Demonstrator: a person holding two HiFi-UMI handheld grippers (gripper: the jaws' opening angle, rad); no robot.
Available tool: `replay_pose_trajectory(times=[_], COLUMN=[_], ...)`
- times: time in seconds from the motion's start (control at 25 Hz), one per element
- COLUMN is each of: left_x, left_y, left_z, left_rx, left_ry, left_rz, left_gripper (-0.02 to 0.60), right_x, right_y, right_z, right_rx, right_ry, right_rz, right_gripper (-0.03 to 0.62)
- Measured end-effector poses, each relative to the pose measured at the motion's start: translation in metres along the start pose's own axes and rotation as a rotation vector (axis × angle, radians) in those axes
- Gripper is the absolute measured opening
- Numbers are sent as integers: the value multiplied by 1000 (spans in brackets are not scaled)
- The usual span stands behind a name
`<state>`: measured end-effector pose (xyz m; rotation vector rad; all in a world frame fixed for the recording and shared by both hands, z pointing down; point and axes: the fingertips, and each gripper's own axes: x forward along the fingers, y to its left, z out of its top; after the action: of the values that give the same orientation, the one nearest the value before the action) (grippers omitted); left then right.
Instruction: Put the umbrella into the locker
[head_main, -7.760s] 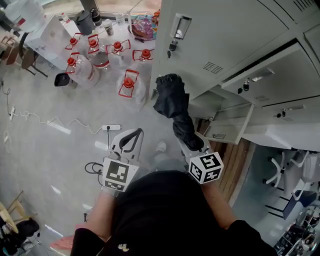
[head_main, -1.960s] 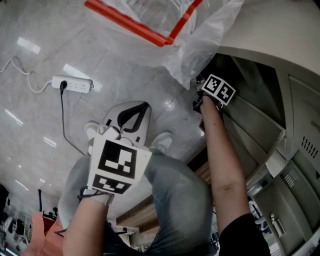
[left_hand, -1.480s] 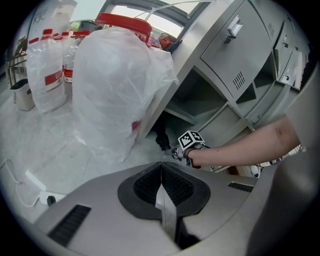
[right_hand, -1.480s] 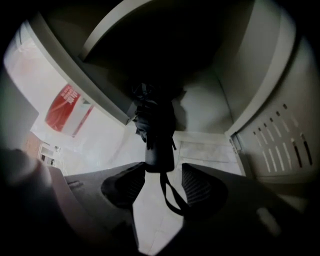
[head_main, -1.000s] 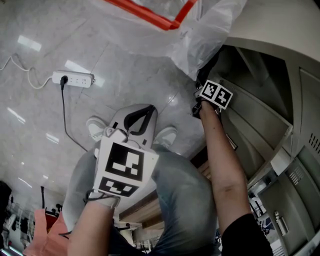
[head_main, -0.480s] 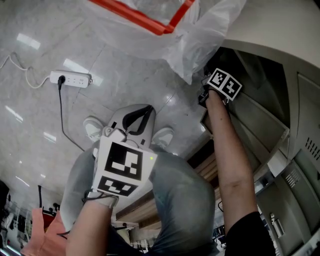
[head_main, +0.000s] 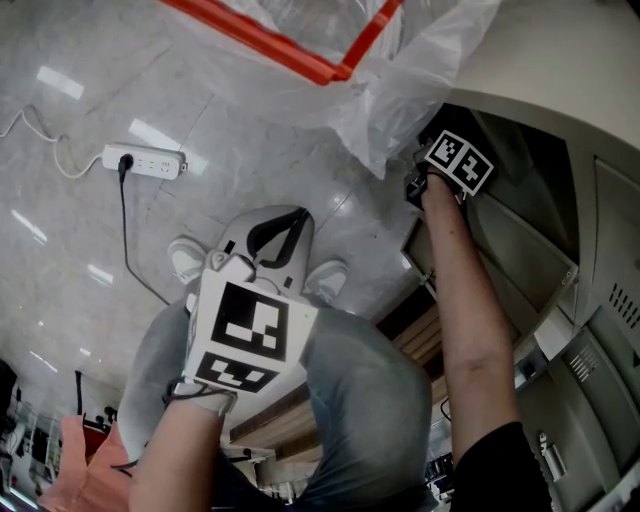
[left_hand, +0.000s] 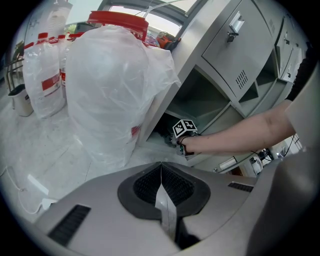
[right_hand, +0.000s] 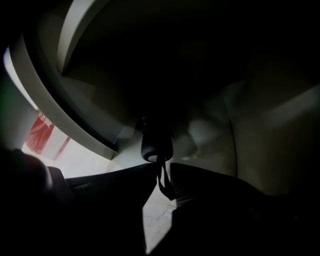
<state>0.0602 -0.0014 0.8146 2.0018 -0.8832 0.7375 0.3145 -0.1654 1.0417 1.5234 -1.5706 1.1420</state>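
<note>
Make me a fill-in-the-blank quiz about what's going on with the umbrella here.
The right hand-held gripper reaches into the open ___. The left hand-held gripper has its jaws ___, holding nothing. The umbrella handle's ___ hangs between the right hand-held gripper's parted jaws.
Missing: locker; together; strap.

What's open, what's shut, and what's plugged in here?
Left gripper: shut, empty.
Right gripper: open, umbrella strap hanging between its jaws.
Umbrella: inside the locker, not gripped.
Locker: open.
Power strip: one plug in.
</note>
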Motion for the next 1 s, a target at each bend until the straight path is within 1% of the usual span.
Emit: replay_pose_trajectory(times=[0.08, 0.16, 0.32, 0.4, 0.6, 0.76, 0.84, 0.92, 1.0], left_x=[0, 0, 2, 3, 3, -10, -22, -35, -47], left_y=[0, -1, -7, -12, -25, -40, -41, -42, -47], left_z=[1, 1, -4, -4, -11, -21, -29, -38, -47], left_rx=[-1, -4, -14, -28, -84, -105, -121, -154, -186], left_ry=[-3, -4, 10, 7, 4, 8, 12, 18, 21], left_rz=[0, -2, -11, -18, -18, -25, -4, 29, 45], left_gripper=[11, 11, 11, 11, 11, 11, 11, 11, 11], right_x=[1, 1, -9, -16, -52, -88, -105, -126, -147], right_y=[0, -2, -10, -14, -11, 11, 28, 43, 55], right_z=[-2, -4, -7, -9, -21, -43, -53, -60, -63], right_rx=[-10, -9, 68, 94, 104, 62, 32, 7, -7], right_ry=[8, 15, 9, 13, 18, 53, 71, 73, 71], right_rz=[9, 9, -3, -3, 2, 43, 77, 106, 129], right_gripper=[94, 97, 97, 97, 97, 95, 84, 64, 46])
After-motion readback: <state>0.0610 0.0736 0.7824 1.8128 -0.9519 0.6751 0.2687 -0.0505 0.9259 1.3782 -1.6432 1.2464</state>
